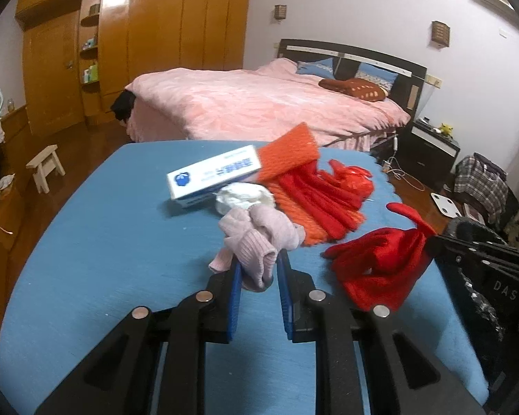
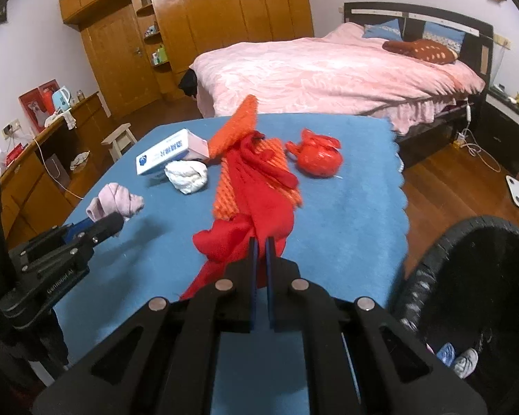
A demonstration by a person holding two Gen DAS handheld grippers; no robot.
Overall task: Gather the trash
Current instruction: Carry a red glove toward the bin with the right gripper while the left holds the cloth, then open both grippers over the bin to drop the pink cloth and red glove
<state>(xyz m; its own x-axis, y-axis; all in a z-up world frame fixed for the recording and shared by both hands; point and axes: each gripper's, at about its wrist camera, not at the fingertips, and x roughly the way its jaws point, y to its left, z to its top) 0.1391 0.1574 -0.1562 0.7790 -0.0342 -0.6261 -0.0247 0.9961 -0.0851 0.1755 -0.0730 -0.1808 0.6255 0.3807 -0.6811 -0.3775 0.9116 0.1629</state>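
Left gripper (image 1: 258, 266): pinched on a pale pink knitted cloth (image 1: 256, 238), which is seen bunched between the blue pads at 6 o'clock of the left wrist view; in the right wrist view it is found at 9 o'clock.
White box (image 2: 166, 154): laid on the blue table cover (image 2: 346, 214) at 10 o'clock of the right wrist view, with blue print on its side.
White crumpled wad (image 2: 187, 176): placed just beside the box, toward 6 o'clock of it.
Orange mesh (image 2: 238, 128): spread near the centre, one end raised against the box.
Red cloth (image 2: 259, 200): draped over the mesh and run down toward 6 o'clock.
Right gripper (image 2: 260, 242): pressed together on the near end of the red cloth.
Red plastic bag (image 2: 316, 157): knotted, set at 1 o'clock of the mesh, apart from it.
Black bin (image 2: 467, 276): seen at 4 o'clock, beside the table edge; small pale items are held inside.
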